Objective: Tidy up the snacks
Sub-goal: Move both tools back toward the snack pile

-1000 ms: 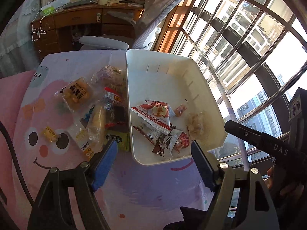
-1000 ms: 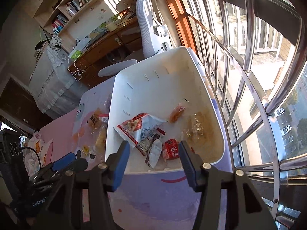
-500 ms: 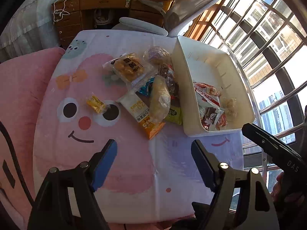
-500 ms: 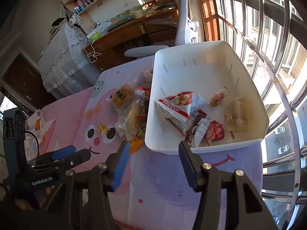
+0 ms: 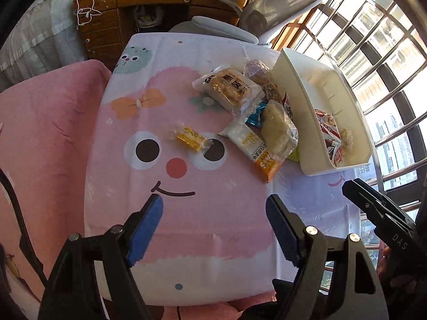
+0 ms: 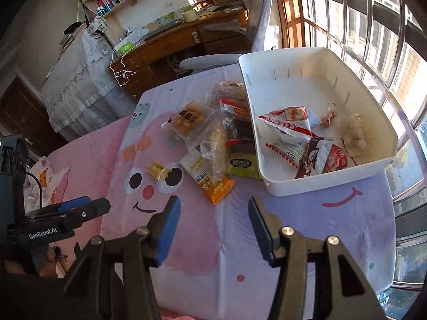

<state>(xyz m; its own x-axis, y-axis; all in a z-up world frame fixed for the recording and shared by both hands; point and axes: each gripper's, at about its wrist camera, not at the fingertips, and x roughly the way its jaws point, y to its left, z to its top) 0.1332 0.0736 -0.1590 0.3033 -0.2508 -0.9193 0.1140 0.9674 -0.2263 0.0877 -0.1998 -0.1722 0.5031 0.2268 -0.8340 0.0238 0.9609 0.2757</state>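
Note:
A white bin (image 5: 296, 98) (image 6: 320, 184) sits at the table's right side and holds several snack packets (image 6: 291, 128). A pile of wrapped snacks (image 5: 256, 112) (image 6: 213, 138) lies just left of it on the pink cartoon tablecloth. A small yellow candy (image 5: 190, 138) (image 6: 158, 171) lies apart on the cartoon face. My left gripper (image 5: 213, 224) is open and empty, hovering over the near part of the cloth. My right gripper (image 6: 213, 221) is open and empty, near the front edge; it also shows in the left wrist view (image 5: 373, 208).
A grey office chair (image 5: 269, 8) and a wooden desk (image 5: 149, 2) stand behind the table. Window bars (image 5: 387, 53) run along the right. A pink cushion (image 5: 45, 138) lies to the left of the table.
Both grippers have pulled back from over the bin and swung left, so the snack pile and the cartoon face now fill the views. Both stay open and empty.

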